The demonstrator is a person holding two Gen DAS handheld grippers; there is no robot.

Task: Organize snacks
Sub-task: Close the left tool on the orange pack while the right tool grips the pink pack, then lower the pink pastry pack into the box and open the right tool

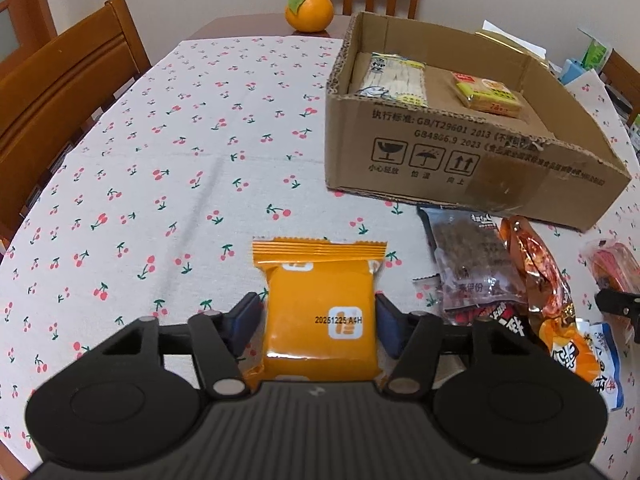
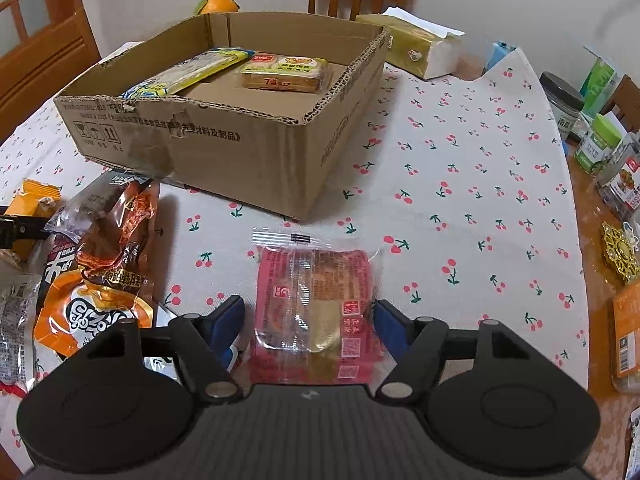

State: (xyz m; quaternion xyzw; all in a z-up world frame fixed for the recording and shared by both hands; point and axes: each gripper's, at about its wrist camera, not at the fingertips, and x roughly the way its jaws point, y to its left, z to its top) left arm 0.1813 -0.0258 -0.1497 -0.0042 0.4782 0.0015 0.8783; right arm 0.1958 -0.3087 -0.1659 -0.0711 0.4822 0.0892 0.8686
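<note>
My left gripper is shut on an orange snack packet, its blue pads pressing both sides. My right gripper has a red and clear snack packet between its fingers; the right pad touches it and the left pad stands a little off. A low cardboard box stands beyond, also in the right wrist view. It holds a noodle packet and a yellow cracker packet. A pile of snack bags lies in front of the box, also seen from the right.
The table has a cherry-print cloth. An orange sits at the far edge. A tissue pack lies behind the box. Jars and bottles crowd the right edge. Wooden chairs stand around the table.
</note>
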